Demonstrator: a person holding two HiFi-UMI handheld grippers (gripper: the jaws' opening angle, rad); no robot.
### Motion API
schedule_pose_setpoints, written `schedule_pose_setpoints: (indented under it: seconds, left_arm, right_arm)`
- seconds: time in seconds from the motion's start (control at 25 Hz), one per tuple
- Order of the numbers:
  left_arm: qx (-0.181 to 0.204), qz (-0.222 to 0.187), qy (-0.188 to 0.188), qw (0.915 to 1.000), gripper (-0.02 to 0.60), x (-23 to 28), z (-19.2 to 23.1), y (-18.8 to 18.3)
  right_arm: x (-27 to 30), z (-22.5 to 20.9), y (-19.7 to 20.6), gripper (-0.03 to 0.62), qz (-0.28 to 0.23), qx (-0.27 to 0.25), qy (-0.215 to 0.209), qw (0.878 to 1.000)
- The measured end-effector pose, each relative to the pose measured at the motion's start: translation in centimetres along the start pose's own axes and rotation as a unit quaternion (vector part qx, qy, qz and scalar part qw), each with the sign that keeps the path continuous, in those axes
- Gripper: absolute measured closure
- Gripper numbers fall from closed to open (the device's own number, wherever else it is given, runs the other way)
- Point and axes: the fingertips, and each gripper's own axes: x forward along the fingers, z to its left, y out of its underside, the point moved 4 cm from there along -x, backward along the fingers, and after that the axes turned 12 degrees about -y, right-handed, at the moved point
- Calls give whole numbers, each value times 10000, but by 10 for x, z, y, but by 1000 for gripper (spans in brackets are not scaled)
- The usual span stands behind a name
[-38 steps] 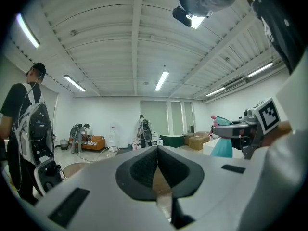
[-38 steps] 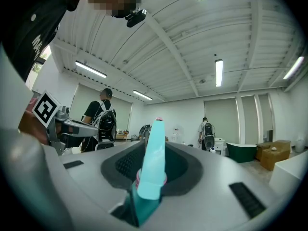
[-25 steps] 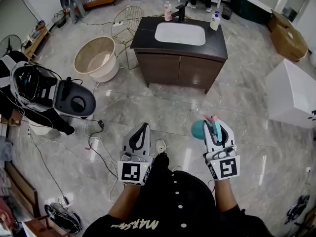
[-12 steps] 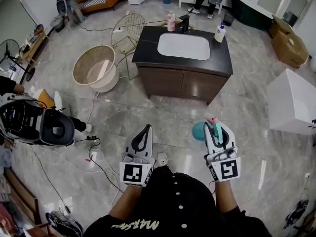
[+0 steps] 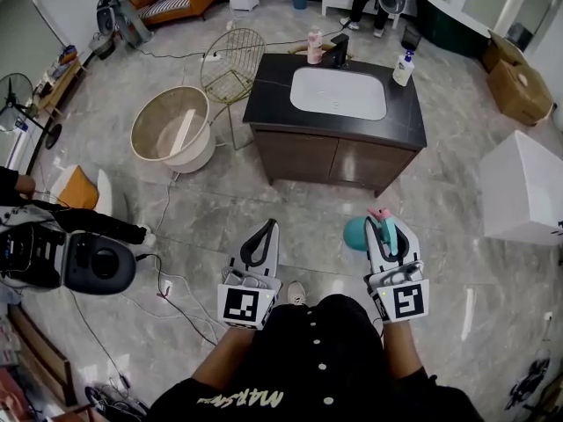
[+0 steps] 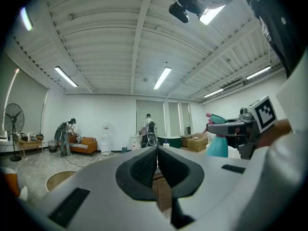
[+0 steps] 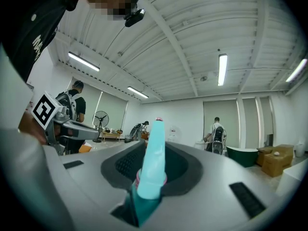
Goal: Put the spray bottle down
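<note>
My right gripper (image 5: 388, 227) is shut on the teal spray bottle (image 5: 357, 233); the pink-tipped trigger head sticks out past the jaws and the round teal body hangs to their left. In the right gripper view the bottle's neck (image 7: 152, 162) stands clamped between the dark pads. My left gripper (image 5: 260, 237) is shut with nothing in it, its pads (image 6: 144, 167) pressed together. Both grippers are held level in front of the person's body, some way short of the dark vanity (image 5: 405, 128) with its white sink basin (image 5: 338, 92).
On the vanity top stand a pink bottle (image 5: 314, 46), a black faucet (image 5: 339, 51) and a white bottle (image 5: 404, 68). A beige tub (image 5: 171, 125) and a wire chair (image 5: 232, 62) are at left, a white box (image 5: 526, 187) at right. Cables (image 5: 167, 280) and a black-and-white machine (image 5: 62, 253) lie on the floor at left.
Both grippers have moved forward together toward the vanity, which now sits lower and nearer in the head view. The grip on the bottle is the same.
</note>
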Motion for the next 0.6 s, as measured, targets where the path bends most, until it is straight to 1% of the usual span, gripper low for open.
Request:
schedule_pose_setpoints:
  seconds: [0.08, 0.24, 0.44, 0.6]
  left_arm:
    - [19, 55, 17, 10000, 568, 5, 5, 4]
    - [6, -14, -2, 10000, 568, 18, 11, 3]
    - [-56, 126, -57, 9999, 568, 33, 20, 6]
    - [-46, 93, -192, 9998, 568, 56, 31, 11]
  right_arm:
    - [7, 1, 3, 502, -2, 26, -11, 10000]
    - [19, -5, 8, 502, -1, 74, -23, 10000]
    - [39, -14, 14, 502, 13, 107, -70, 9999]
    - [64, -30, 21, 502, -4, 128, -164, 9998]
